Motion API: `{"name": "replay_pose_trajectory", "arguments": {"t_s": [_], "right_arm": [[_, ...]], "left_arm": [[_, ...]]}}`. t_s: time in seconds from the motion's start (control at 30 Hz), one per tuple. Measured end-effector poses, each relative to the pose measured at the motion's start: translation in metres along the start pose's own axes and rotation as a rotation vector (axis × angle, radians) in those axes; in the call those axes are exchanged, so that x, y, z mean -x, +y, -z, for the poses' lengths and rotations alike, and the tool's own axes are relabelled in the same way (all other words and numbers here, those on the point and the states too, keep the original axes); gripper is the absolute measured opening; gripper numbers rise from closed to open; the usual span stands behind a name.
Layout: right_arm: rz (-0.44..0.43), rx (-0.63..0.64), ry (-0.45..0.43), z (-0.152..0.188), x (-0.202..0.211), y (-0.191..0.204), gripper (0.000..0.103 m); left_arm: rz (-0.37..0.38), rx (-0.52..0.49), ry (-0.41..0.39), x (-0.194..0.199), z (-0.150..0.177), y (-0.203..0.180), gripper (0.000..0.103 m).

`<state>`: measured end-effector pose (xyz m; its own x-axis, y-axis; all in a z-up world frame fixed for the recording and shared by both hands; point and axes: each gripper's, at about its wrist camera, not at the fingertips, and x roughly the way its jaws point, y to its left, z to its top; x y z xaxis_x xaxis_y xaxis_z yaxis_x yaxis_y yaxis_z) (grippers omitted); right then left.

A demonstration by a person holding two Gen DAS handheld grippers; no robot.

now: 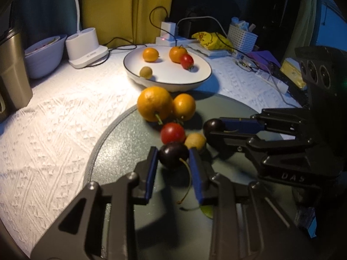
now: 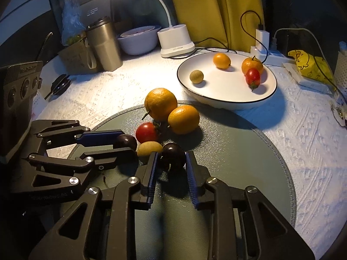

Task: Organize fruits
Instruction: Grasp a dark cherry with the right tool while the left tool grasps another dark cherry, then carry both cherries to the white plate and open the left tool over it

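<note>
- Left wrist view: left gripper (image 1: 173, 158) straddles a dark cherry (image 1: 173, 155) on the mat (image 1: 112, 162); whether it is clamped, I cannot tell.
- Right gripper (image 2: 171, 158) likewise brackets its own cherry (image 2: 173, 155), grip unclear.
- Plate (image 1: 190, 82) lies straight ahead, beyond the oranges (image 1: 155, 104).

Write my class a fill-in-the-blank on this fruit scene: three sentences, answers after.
1. The plate holds ___ fruits.
2. The left hand-held gripper and the right hand-held gripper each straddle a dark ___.
3. The two largest fruits on the mat are ___ in colour.
Answers: four; cherry; orange.
</note>
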<state>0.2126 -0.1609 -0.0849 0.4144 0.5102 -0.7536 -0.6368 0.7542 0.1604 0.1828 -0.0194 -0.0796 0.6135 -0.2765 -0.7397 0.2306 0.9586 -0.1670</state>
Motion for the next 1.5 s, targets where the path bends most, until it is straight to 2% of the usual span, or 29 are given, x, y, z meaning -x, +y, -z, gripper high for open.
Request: {"name": "replay_pose_trajectory", "arguments": {"t_s": [0.83, 1.5], "right_arm": [[0.048, -0.019, -0.069, -0.024, 0.026, -0.018, 0.028], [0.074, -0.032, -0.095, -0.057, 0.012, -0.043, 0.028]], "left_arm": [[-0.004, -0.023, -0.067, 0.017, -0.031, 0.001, 0.030], [-0.012, -0.032, -0.083, -0.001, -0.070, 0.023, 0.030]]}}
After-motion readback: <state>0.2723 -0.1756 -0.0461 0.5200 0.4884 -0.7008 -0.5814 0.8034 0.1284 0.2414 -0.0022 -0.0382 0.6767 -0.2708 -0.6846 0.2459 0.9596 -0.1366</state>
